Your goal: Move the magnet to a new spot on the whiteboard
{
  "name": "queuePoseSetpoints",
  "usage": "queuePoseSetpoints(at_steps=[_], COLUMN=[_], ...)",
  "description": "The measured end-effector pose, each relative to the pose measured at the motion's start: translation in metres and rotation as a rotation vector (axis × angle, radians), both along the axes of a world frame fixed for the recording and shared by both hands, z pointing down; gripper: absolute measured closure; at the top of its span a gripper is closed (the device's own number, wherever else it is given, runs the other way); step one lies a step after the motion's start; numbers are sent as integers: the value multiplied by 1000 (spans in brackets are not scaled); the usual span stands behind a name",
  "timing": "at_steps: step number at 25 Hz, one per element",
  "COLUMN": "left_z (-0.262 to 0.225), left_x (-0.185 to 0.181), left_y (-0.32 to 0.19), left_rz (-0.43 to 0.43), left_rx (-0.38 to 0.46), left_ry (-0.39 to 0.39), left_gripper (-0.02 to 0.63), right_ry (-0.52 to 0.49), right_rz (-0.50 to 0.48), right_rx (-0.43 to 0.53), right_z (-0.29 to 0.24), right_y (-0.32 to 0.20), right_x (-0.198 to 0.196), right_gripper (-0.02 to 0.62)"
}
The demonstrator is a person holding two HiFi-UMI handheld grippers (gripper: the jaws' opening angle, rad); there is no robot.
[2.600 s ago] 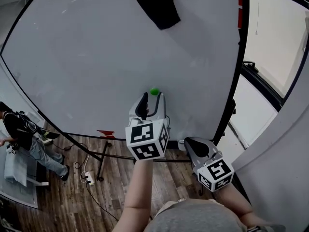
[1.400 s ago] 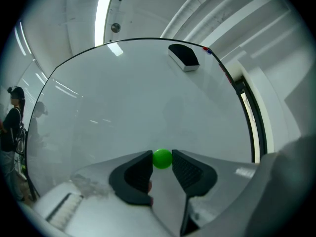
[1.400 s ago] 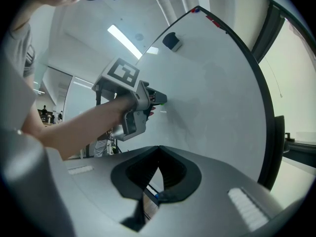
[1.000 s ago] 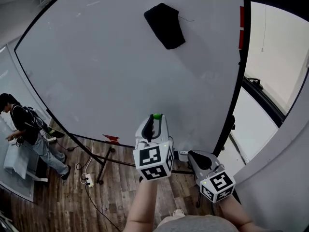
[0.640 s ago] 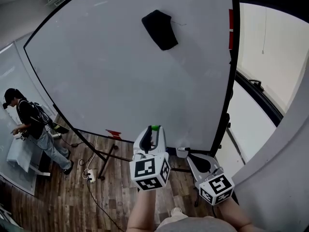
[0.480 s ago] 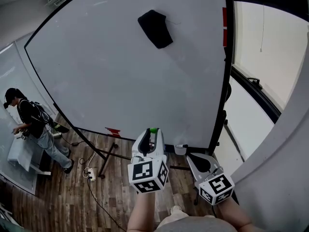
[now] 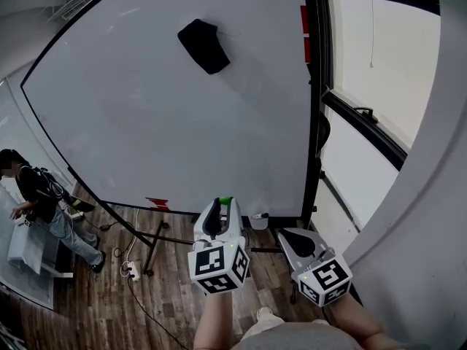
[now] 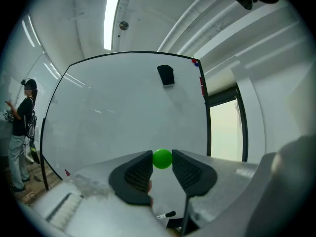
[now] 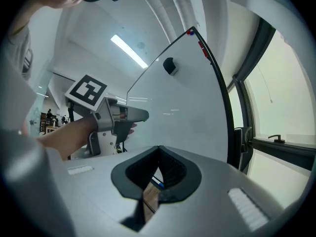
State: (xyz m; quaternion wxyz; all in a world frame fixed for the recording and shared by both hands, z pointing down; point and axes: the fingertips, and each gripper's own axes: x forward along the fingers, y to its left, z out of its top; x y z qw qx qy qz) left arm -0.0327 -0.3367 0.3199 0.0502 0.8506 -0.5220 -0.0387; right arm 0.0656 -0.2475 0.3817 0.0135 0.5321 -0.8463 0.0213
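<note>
A small green ball-shaped magnet (image 8: 162, 158) sits pinched between the black pads of my left gripper (image 8: 162, 160), which is shut on it. In the head view the magnet (image 7: 225, 200) pokes out at the tip of the left gripper (image 7: 221, 208), held in the air well short of the whiteboard (image 7: 146, 122) and below its bottom edge. My right gripper (image 7: 298, 240) hangs lower right, its jaws shut with nothing in them; the right gripper view shows its pads (image 9: 168, 172) meeting. The left gripper (image 9: 140, 115) appears there at the left.
A black eraser (image 7: 204, 45) clings high on the whiteboard, with red magnets (image 7: 304, 19) at the top right edge. A marker (image 7: 261, 216) lies by the frame's lower corner. A person (image 7: 36, 195) stands far left. A window (image 7: 379, 122) is on the right; stand legs (image 7: 149, 235) and cables cross the floor.
The left gripper has pulled the green magnet off the board and drawn back and down with it. Both grippers stand farther from the board, and the board has shifted left in view.
</note>
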Motion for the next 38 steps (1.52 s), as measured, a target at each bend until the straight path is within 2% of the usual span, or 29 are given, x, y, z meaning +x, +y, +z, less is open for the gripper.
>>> queuePoseSetpoints(at_steps=[26, 38], left_z=[-20, -12], left_x=[106, 153], left_y=[-39, -69], left_rz=[244, 271], left_rx=[34, 26], left_ry=[-16, -63], left_gripper=[474, 474], right_ry=[8, 2], right_rz=[265, 349], right_rx=[8, 1], right_z=[-5, 0], right_y=[2, -4], right_x=[68, 89], right_gripper=[595, 595])
